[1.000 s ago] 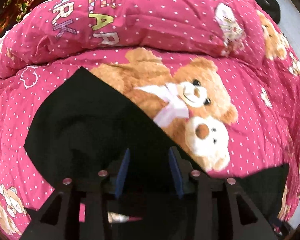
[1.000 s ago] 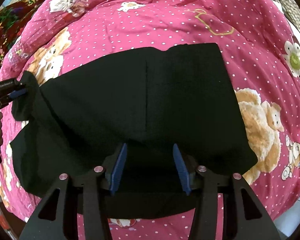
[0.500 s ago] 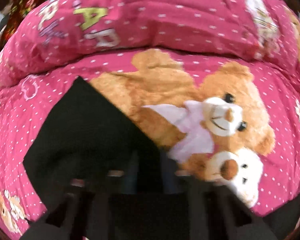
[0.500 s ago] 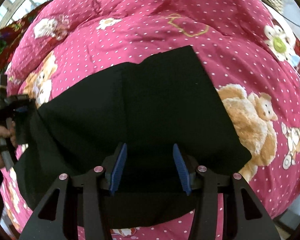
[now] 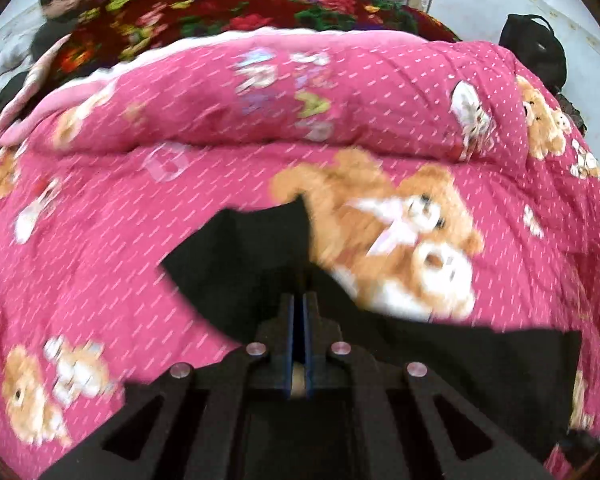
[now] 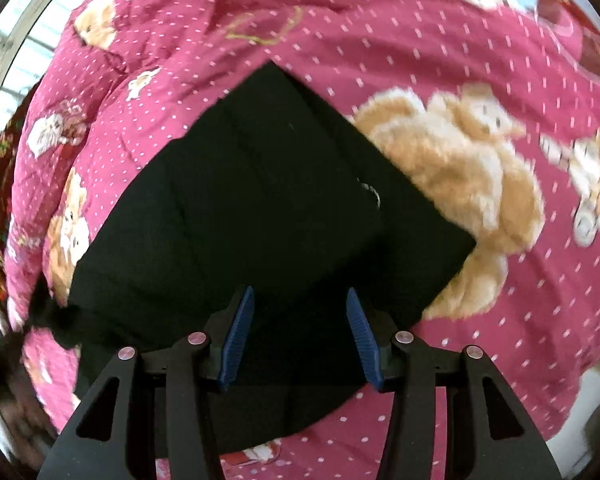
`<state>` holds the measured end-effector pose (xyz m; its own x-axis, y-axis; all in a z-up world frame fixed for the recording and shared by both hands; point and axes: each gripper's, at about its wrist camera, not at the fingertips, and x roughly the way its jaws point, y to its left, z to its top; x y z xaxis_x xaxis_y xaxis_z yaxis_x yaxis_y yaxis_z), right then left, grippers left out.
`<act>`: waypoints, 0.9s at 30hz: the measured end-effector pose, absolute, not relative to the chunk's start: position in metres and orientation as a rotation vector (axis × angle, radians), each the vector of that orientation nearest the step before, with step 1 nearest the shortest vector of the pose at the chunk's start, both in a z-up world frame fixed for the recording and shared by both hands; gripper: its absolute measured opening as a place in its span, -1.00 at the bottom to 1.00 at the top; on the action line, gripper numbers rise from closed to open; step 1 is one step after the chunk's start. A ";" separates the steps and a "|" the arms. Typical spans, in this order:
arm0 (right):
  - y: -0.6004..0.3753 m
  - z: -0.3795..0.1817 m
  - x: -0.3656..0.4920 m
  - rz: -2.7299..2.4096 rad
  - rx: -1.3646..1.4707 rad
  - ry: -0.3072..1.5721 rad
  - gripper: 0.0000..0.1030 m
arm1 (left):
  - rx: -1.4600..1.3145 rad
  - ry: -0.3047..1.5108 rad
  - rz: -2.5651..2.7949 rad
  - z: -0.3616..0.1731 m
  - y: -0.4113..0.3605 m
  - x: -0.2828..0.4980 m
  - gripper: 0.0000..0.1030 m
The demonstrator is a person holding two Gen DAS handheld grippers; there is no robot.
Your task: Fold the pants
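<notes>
Left wrist view: the left gripper (image 5: 299,300) has its blue pads pressed together, having just been closing, and a corner of the black pants (image 5: 244,264) is pinched between them, a flap of cloth standing up past the tips.
Right wrist view: the right gripper (image 6: 300,332) hangs over the pants (image 6: 260,208) with its jaws spread partway; the cloth lies below the gap and neither pad presses on it.
Where the pants are: on the pink bear-print quilt (image 5: 100,240), near the bed's front edge, beside the big printed bear (image 6: 460,160).
Done, as far as it shows: the garment already looks like a compact, layered panel with straight edges and one sharp far corner, so I judge that at least one fold is in.
In hand: the left side seems to be lifting its corner, likely the start of the next fold across the panel.
Left to do: carry that corner over, lay it flat, square the edges and smooth the layers; how many folds remain I cannot tell.
Hidden: the near edge of the pants sits under both grippers, so its layering is unclear.
Blur: both views are smeared, so fine creases do not read.
Background: a rolled part of the quilt (image 5: 300,92), a dark floral blanket (image 5: 220,0) and a seated person (image 5: 60,8) lie beyond.
</notes>
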<state>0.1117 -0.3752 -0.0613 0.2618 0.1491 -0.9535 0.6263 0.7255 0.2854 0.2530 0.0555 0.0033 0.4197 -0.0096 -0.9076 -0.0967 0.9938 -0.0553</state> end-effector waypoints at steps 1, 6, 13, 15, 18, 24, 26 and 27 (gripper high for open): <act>-0.377 -0.062 0.110 -0.365 0.753 1.282 -0.05 | -0.113 1.158 0.056 -0.001 0.066 0.247 -0.90; -0.387 -0.063 0.106 -0.357 0.856 1.226 -0.02 | -0.341 1.315 0.138 -0.053 0.125 0.211 -0.90; -0.386 -0.060 0.111 -0.343 0.879 1.199 -0.01 | -0.528 1.302 0.125 -0.059 0.159 0.188 -0.43; -0.385 -0.060 0.111 -0.348 0.879 1.196 0.00 | -0.517 1.292 0.090 -0.058 0.156 0.198 -0.05; -0.385 -0.058 0.110 -0.364 0.883 1.180 0.00 | -0.471 1.288 0.103 -0.069 0.158 0.216 -0.05; -0.385 -0.056 0.111 -0.405 0.868 1.160 0.00 | -0.444 1.248 0.120 -0.082 0.159 0.255 -0.06; -0.386 -0.058 0.112 -0.418 0.879 1.160 0.00 | -0.437 1.239 0.132 -0.085 0.156 0.265 -0.10; -0.386 -0.058 0.112 -0.429 0.880 1.156 0.00 | -0.432 1.233 0.138 -0.085 0.154 0.269 -0.29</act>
<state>0.1117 -0.3862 -0.0579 0.3749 0.1357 -0.9171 0.7008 0.6061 0.3762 0.2689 0.1543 -0.0851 0.3350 -0.1281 -0.9334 -0.3319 0.9112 -0.2442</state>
